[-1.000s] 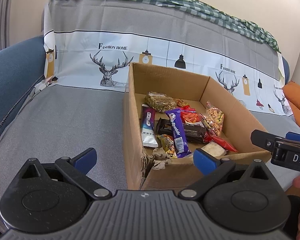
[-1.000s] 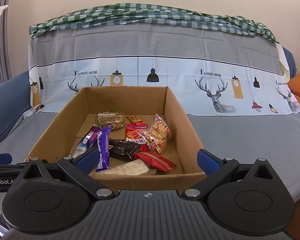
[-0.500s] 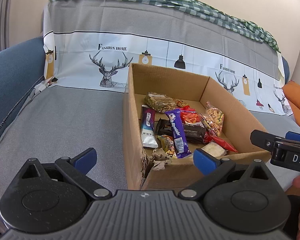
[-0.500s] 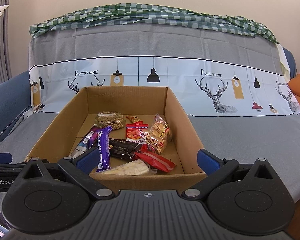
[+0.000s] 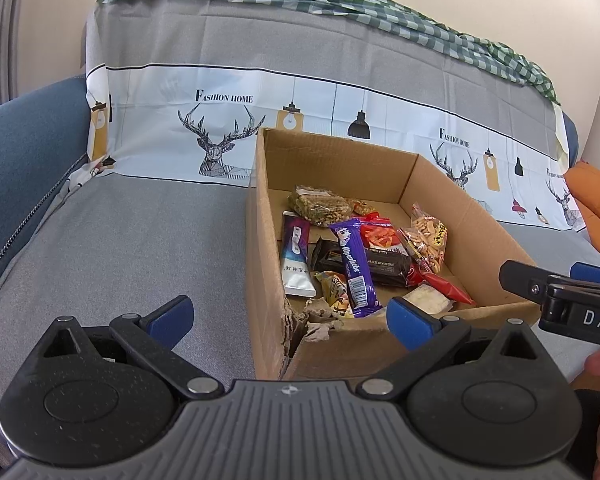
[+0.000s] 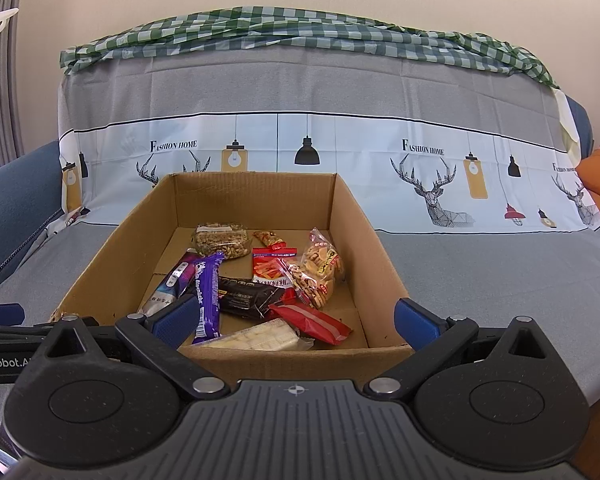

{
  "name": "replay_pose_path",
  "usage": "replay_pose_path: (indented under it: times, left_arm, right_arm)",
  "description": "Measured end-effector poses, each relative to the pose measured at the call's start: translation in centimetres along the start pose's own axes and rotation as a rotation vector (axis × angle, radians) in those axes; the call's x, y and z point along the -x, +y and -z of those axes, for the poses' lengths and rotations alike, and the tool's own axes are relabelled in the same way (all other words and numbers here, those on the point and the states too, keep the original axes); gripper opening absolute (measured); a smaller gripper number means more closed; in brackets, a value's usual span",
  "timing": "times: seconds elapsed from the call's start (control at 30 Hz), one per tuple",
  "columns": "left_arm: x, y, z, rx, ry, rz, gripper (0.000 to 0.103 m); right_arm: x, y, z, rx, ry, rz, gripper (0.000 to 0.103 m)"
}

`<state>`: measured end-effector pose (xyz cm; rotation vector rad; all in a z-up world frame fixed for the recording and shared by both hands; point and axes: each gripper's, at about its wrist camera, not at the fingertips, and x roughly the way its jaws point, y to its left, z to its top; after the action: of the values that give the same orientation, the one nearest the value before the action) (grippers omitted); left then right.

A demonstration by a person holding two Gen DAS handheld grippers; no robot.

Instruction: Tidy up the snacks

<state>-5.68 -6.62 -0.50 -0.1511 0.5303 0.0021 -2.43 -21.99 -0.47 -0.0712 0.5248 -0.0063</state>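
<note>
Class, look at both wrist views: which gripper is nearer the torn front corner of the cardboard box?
Left. The left gripper is open right at the torn corner of the cardboard box. The right gripper, also open, sits farther along the front wall.

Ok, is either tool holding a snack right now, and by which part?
Nothing is held. The left tool and right tool are both open, short of the cardboard box.

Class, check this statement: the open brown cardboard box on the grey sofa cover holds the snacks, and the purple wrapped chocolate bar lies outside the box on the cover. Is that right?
Not quite. The purple wrapped chocolate bar lies inside the open brown cardboard box, among the other snacks, as the right wrist view shows. The box does sit on the grey sofa cover.
</note>
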Motion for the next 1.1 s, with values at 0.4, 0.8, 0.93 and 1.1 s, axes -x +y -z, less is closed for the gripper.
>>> replay_pose_path:
  times: [0.4,0.8,0.93,1.1]
  left_arm:
    - [0.01,-0.07,-0.04,-0.006,-0.003,0.002,0.103]
    - [-0.11,-0.24,0.08,-0.014,-0.01,0.001,0.103]
    - [-0.14,-0.14,0.08,-0.011,-0.014,0.002,0.103]
    - [-0.14,-0.06,0.16,-0.01,-0.017,0.005,0.103]
  right_arm:
    - [0.0,0.05,0.01,0.001,0.0,0.0,0.102]
    - [-0.02,0.1,0.01,0.001,0.0,0.001,0.102]
    - [-0.04,0.16,0.02,0.003,0.0,0.001,0.102]
    - [-0.1,0.34,0.05,0.008,0.0,-0.001,0.102]
